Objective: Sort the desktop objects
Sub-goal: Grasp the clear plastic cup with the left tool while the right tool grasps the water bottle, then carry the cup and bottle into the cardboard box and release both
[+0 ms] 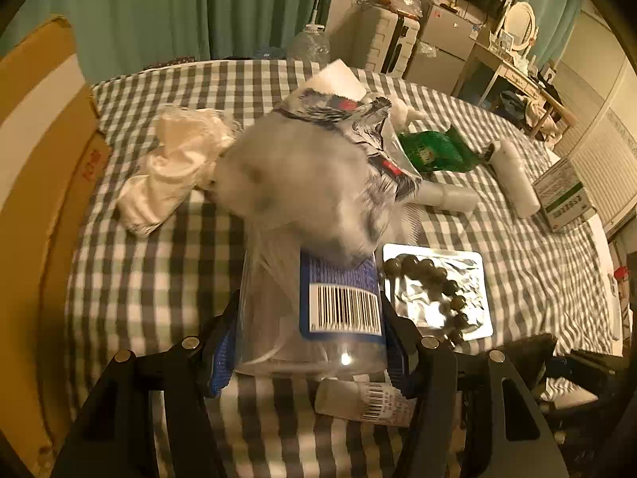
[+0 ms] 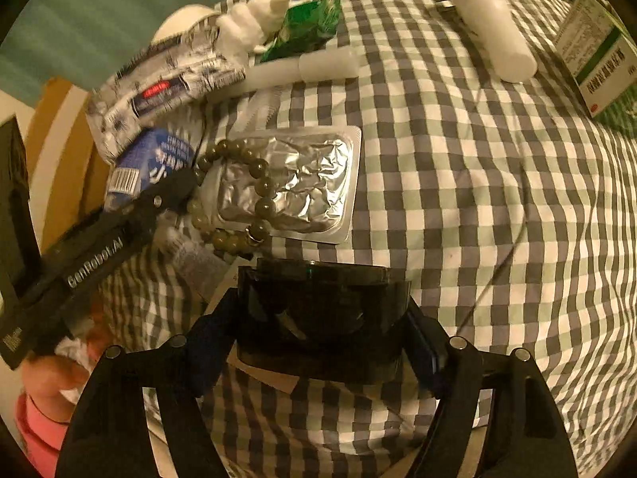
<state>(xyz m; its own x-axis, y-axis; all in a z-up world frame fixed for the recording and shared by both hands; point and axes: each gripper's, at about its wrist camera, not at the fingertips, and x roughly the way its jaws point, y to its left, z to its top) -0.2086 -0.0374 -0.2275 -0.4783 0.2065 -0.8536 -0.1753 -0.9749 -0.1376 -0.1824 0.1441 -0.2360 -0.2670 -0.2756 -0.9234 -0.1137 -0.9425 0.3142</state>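
Left gripper (image 1: 310, 342): clenched on a clear plastic bag (image 1: 314, 215) with a blue barcode label, held above a checked tablecloth (image 1: 159, 271); bag blurred in its upper part. Right gripper (image 2: 322, 326): clenched on a dark, glossy case (image 2: 322, 306) held just above the cloth. Near centre of the table: foil blister pack (image 1: 446, 294), with a string of dark beads (image 1: 430, 279) lying partly over its left edge. Far right: white bottle (image 2: 493, 36) on its side, with a green-and-white box (image 2: 589, 55) beyond it. Far centre: green packet (image 1: 434, 149) and a white tube (image 2: 314, 67) near it. Left wrist view only: crumpled white cloth (image 1: 171, 171) at left, cardboard box (image 1: 40, 159) off the table's left edge, small labelled bottle (image 1: 362, 402) under the gripper, room furniture behind. Right wrist view only: the left gripper from the side, and the person's hand (image 2: 51, 378) on its handle.
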